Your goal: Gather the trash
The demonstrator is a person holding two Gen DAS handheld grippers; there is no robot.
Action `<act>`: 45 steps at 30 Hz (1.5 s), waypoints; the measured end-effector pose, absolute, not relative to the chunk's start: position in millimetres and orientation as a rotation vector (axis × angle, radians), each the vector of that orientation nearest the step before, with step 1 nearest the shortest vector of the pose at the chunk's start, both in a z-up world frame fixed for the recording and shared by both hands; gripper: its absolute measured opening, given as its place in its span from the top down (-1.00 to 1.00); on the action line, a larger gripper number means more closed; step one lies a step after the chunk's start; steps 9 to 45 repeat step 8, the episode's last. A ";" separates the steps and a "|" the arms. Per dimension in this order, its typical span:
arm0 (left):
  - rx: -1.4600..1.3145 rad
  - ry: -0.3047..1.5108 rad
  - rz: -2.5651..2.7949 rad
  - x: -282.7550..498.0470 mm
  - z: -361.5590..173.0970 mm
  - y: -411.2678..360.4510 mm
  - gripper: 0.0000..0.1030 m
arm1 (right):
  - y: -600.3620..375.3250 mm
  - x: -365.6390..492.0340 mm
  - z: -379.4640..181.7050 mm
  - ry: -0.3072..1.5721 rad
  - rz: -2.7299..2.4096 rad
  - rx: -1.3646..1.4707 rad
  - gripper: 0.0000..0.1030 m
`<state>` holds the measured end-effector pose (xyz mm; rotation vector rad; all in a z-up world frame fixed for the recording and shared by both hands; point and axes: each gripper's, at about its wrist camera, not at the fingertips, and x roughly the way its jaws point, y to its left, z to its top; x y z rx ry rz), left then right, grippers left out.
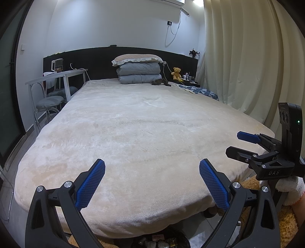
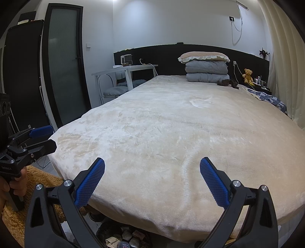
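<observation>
Left wrist view: my left gripper hangs with jaws spread wide over the bed's foot edge, and my right gripper is likewise apart. The trash bin, holding crumpled trash, sits at 6 o'clock below.

Dim, cool indoor light from ceiling lamp; soft shadows. Strong fisheye bending and black vignette at edges. Bed blanket sharp, slight softness toward frame margins.
</observation>
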<state>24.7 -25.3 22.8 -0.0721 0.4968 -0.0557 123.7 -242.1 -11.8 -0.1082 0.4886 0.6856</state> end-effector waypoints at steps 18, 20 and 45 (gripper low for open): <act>-0.081 0.496 -0.046 27.1 22.7 -25.6 -0.87 | -241.4 124.2 -11.1 0.489 0.687 -0.110 -0.93; -0.081 0.496 -0.046 27.1 22.7 -25.6 -0.87 | -241.4 124.2 -11.1 0.489 0.687 -0.110 -0.93; -0.081 0.496 -0.046 27.1 22.7 -25.6 -0.87 | -241.4 124.2 -11.1 0.489 0.687 -0.110 -0.93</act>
